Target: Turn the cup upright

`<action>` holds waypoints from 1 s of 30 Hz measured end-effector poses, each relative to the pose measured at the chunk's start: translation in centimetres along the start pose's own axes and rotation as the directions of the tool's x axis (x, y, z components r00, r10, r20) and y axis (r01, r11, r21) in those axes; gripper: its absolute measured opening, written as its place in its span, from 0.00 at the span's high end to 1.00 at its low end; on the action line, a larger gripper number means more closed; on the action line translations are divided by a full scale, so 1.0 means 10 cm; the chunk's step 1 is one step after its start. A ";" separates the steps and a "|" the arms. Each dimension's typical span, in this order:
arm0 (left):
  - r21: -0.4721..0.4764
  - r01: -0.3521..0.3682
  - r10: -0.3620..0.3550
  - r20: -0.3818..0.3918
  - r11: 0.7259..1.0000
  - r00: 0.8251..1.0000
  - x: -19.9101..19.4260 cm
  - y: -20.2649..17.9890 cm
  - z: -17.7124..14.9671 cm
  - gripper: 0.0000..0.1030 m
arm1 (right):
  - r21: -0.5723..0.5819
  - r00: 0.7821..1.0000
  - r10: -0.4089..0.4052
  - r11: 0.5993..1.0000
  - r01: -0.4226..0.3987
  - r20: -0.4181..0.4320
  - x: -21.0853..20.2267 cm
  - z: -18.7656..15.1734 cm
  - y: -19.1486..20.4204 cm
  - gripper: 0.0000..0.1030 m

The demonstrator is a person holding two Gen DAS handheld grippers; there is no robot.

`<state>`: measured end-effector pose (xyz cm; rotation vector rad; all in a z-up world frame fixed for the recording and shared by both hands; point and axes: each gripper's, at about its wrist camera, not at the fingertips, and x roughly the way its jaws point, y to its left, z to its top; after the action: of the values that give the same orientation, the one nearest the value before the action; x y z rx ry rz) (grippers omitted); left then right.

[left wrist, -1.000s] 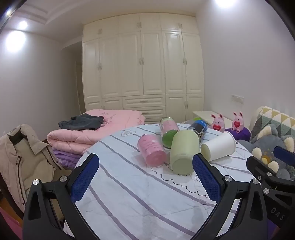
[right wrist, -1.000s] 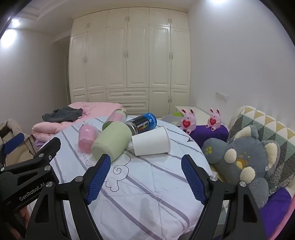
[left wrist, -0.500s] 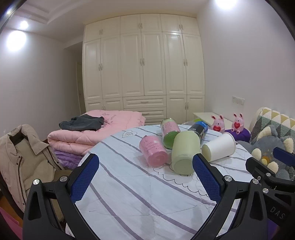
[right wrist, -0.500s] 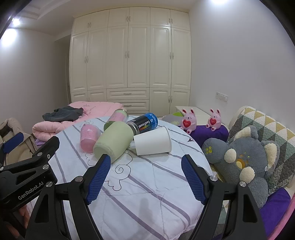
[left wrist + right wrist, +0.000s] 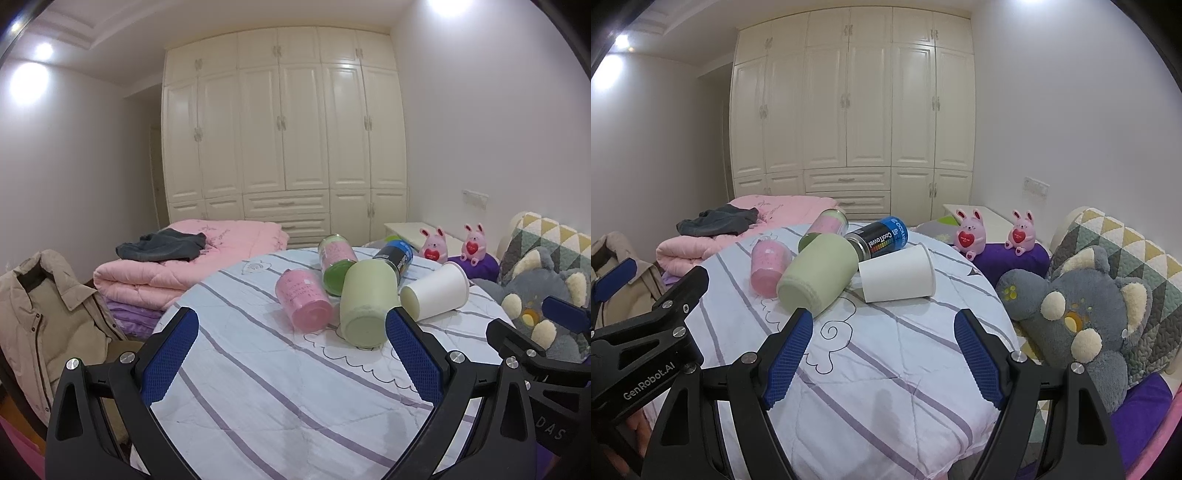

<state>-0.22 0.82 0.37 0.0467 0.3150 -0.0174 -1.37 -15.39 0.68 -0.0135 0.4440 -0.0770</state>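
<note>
Several containers lie on their sides in a cluster on a striped round table [image 5: 258,387] [image 5: 886,369]. A white paper cup [image 5: 436,291] [image 5: 897,275] lies at the right, a pale green cup [image 5: 367,302] [image 5: 818,275] in the middle, a pink cup [image 5: 303,301] [image 5: 768,266] at the left. Behind them lie a pink-and-green jar [image 5: 334,264] [image 5: 823,229] and a black-and-blue can [image 5: 395,258] [image 5: 881,238]. My left gripper [image 5: 291,354] is open and empty, short of the cups. My right gripper [image 5: 882,360] is open and empty, short of the white cup.
A folded pink quilt with dark clothes [image 5: 184,258] lies left of the table, a beige jacket [image 5: 40,317] nearer left. A grey plush toy [image 5: 1078,317], patterned cushion [image 5: 1119,251] and two pink bunnies [image 5: 993,232] sit to the right. A white wardrobe [image 5: 284,140] stands behind.
Both grippers have drifted slightly; the cups appear a little lower and nearer in the views. Nothing was touched, and both grippers stay open.
</note>
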 end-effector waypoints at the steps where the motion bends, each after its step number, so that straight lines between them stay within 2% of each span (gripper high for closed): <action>1: -0.003 0.001 -0.001 -0.002 1.000 1.000 0.00 0.00 0.00 0.01 | -0.004 1.000 0.003 1.000 -0.003 -0.001 0.00 0.00 0.00 0.22; 11: 0.001 -0.001 0.001 0.000 1.000 1.000 0.00 0.01 -0.01 0.01 | -0.005 1.000 0.022 1.000 -0.022 0.001 -0.02 0.02 0.01 0.22; 30: 0.014 0.000 0.001 -0.060 1.000 0.998 0.13 0.02 -0.04 0.01 | -0.009 0.999 0.020 1.000 -0.021 -0.031 0.05 0.05 0.01 0.22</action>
<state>0.91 1.05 -0.38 0.0612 0.3750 -0.0177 -0.75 -15.30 0.88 -0.0170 0.4754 -0.0549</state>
